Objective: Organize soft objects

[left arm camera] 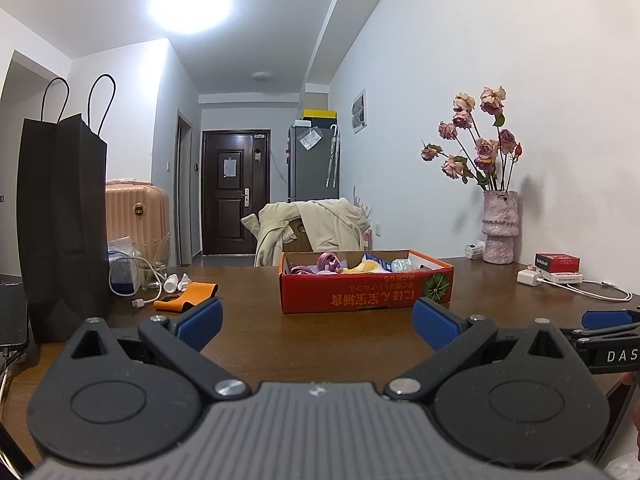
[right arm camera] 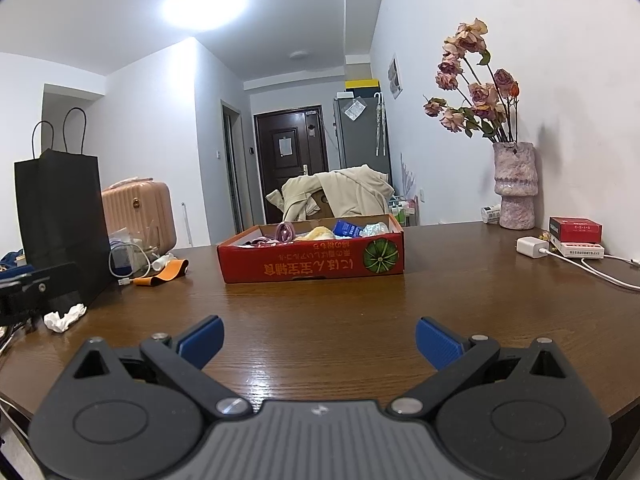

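A shallow red cardboard box sits mid-table and holds several soft items: a purple piece, something yellow, a blue packet and clear plastic. My left gripper hovers open in front of the box with nothing between its blue pads. My right gripper is open and empty too, farther back over bare wood; one of its blue fingers shows at the right edge of the left wrist view. A crumpled white tissue lies at the left. An orange strap lies left of the box.
A tall black paper bag stands at the left beside a white cable and charger. A pink vase with dried roses, a red box and a white adapter sit along the right wall. A chair with a beige jacket stands behind the table.
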A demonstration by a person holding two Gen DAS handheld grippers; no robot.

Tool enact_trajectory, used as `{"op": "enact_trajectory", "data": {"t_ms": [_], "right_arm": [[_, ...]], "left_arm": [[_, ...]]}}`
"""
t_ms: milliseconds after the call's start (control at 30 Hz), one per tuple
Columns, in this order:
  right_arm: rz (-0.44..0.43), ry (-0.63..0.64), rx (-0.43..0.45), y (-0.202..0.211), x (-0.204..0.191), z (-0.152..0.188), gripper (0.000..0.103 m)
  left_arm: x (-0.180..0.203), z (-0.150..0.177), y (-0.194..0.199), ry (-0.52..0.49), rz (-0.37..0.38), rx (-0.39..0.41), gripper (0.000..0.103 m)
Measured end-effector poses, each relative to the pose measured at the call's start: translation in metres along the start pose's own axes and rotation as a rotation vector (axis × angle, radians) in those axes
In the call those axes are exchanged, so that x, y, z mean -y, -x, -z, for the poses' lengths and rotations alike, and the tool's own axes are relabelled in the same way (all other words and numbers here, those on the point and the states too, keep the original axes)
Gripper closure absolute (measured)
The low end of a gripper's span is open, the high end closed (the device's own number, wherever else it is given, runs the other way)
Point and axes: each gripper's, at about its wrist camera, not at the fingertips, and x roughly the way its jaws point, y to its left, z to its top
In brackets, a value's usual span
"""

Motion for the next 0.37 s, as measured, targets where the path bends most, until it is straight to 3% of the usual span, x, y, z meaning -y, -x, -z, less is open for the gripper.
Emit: {"op": "enact_trajectory", "data": {"t_ms": [367], "right_arm": [[-0.002,-0.001,0.012,0.0007,0.0002,0.0000,0.000]], "left_arm": [[0.0018,0.0001,0.0010,-0.007,0.014,0.003,0.000]]}}
